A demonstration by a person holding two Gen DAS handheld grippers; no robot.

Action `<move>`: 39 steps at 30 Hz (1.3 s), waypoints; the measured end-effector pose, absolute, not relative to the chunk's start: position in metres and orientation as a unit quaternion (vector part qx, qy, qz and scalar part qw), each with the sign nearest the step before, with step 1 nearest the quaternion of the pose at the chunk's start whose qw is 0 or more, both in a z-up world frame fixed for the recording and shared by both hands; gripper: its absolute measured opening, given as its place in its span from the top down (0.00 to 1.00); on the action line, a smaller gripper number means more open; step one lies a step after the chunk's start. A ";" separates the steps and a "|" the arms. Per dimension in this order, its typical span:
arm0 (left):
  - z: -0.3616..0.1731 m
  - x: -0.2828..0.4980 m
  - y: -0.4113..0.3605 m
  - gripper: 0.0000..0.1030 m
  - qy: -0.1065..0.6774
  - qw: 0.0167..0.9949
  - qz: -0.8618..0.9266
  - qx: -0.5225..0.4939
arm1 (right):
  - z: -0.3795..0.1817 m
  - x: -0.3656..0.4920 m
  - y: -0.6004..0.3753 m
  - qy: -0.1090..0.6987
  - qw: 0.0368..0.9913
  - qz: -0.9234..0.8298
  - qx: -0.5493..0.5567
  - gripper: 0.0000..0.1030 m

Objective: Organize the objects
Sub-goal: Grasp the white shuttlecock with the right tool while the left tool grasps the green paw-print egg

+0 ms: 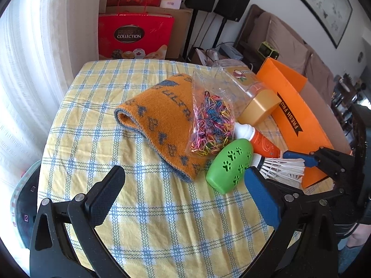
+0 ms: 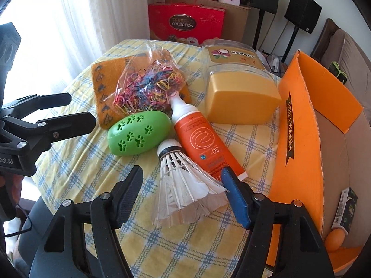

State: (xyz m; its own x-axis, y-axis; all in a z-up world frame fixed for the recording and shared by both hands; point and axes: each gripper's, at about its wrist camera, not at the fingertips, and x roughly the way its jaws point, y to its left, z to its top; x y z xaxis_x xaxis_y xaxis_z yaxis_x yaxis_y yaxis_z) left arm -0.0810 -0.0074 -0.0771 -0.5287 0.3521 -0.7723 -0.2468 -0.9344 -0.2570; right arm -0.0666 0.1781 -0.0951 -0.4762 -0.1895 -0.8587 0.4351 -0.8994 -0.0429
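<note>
Shuttlecock point(image 2: 183, 180) on tabletop point(image 2: 76, 162), lying on side, cork toward green egg-shaped case point(image 2: 139, 133), feather skirt toward right tool point(image 2: 183, 197). Between that tool's fingers, spread, not clamped. Left tool point(image 1: 185, 185) spread, empty.

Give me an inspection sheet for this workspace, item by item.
Surface: table under a yellow checked cloth.
Job's things: orange towel, bag of rubber bands, green egg-shaped case, orange tube, shuttlecock, yellow-lidded jar lying on its side, orange box standing open.
Clutter: nothing seen.
Grippers: left gripper open; right gripper open around the shuttlecock.
Cables: some behind the table.
Surroundings: red gift boxes, speakers, curtain.
</note>
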 end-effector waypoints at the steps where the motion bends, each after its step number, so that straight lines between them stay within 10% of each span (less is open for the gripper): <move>1: -0.078 -0.081 -0.006 0.00 -0.057 0.174 0.872 -0.455 | -0.095 -0.067 0.180 0.130 0.181 -0.850 0.478 0.44; 23: -0.081 -0.078 0.029 0.02 -0.029 0.248 0.857 -0.451 | -0.028 -0.040 0.209 0.038 0.204 -0.886 0.415 0.49; 39: -0.099 -0.080 0.086 0.27 0.060 0.264 0.846 -0.459 | -0.004 -0.030 0.248 0.005 0.190 -0.899 0.393 0.49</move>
State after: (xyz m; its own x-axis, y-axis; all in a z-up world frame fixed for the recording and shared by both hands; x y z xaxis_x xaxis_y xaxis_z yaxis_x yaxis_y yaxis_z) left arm -0.0801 0.0864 -0.0992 -0.4401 0.3917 -0.8080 -0.5014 -0.8537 -0.1408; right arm -0.0299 0.2477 -0.0036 -0.6178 -0.3383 -0.7098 0.3465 -0.9275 0.1405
